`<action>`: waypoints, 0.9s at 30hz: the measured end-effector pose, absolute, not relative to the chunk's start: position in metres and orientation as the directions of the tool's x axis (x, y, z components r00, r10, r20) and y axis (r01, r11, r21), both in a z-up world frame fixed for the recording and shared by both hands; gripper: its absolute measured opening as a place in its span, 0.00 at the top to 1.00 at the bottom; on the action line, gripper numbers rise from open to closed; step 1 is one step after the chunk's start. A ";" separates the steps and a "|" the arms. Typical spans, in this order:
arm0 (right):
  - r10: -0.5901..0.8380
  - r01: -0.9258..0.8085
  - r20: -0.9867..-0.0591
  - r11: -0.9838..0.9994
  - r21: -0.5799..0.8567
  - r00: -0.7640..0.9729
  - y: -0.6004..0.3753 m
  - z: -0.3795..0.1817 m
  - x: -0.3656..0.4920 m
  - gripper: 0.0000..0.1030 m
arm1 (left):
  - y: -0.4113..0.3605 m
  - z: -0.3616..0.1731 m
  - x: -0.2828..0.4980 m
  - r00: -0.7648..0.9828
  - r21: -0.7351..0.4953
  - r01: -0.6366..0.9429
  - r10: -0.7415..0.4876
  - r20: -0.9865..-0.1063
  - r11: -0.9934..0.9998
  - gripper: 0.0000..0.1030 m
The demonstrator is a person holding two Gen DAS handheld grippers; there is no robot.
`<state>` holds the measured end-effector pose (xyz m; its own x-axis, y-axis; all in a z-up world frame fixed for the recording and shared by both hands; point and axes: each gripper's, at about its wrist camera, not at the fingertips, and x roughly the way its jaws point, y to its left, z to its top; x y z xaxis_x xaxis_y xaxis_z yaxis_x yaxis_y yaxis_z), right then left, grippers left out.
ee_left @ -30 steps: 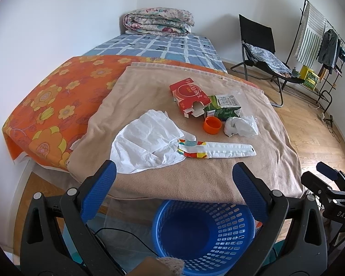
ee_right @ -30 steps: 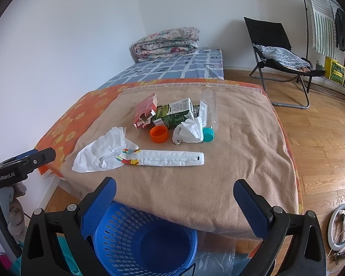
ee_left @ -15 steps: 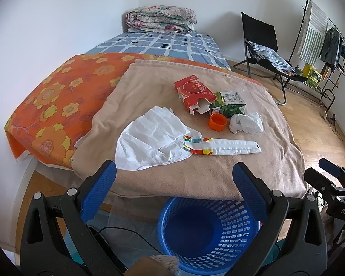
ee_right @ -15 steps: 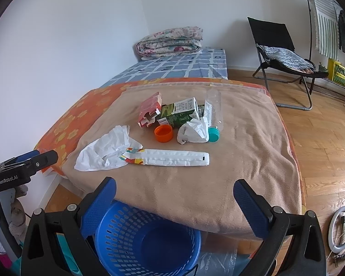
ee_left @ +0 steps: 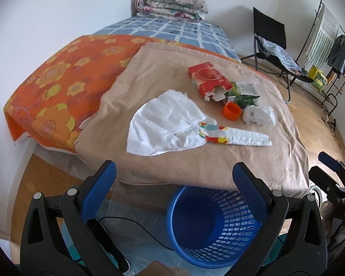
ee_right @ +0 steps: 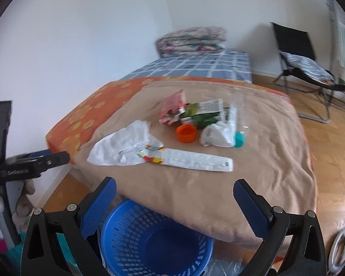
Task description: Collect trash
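Left wrist view: left hand-held gripper point(ee_left: 174, 174) spread wide, holding nothing, hovering off the foot of the bed point(ee_left: 57, 73).
Right wrist view: right hand-held gripper point(ee_right: 174, 191) also wide apart and empty.
Basket: blue basket point(ee_left: 215, 225) on the floor under the bed's near edge; its inside looks bare.
Trash: all on the tan blanket point(ee_left: 218, 161) — white bag point(ee_left: 165, 124), long wrapper point(ee_left: 239, 136) touching it, orange cap point(ee_left: 231, 112), crumpled paper point(ee_left: 258, 115), red box point(ee_left: 208, 78), green carton point(ee_left: 243, 94).
More trash: clear bottle point(ee_right: 238, 108) with a teal cap point(ee_right: 239, 139), beside the paper.
Bed: orange flowered sheet under the blanket, folded quilt point(ee_left: 171, 5) at the far end.
Room: white walls, wood floor point(ee_right: 333, 138), black chair point(ee_left: 273, 43), drying rack point(ee_left: 329, 39).
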<state>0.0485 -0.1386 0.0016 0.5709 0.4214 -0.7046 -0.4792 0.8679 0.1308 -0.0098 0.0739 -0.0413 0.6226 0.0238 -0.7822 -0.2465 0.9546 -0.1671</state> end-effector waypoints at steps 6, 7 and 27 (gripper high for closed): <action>0.421 -0.572 -0.738 0.818 0.057 0.528 -0.119 0.000 0.064 0.00 | 0.095 -0.044 -0.004 0.612 -0.242 -0.285 -0.018 -0.790 0.927 0.00; 0.419 -0.573 -0.740 0.818 0.056 0.526 -0.119 -0.001 0.067 0.00 | 0.098 -0.043 -0.002 0.613 -0.265 -0.281 -0.040 -0.789 0.922 0.00; 0.357 -0.732 -0.823 0.674 -0.100 0.442 -0.089 -0.045 0.125 0.02 | 0.092 -0.054 0.064 0.544 -0.059 -0.204 0.063 -0.837 0.977 0.00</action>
<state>0.1250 -0.0886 -0.0447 0.4421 0.3573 -0.8227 -0.7316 0.6743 -0.1003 0.0636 0.0917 -0.0539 0.5438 0.0628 -0.8369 -0.2038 0.9772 -0.0590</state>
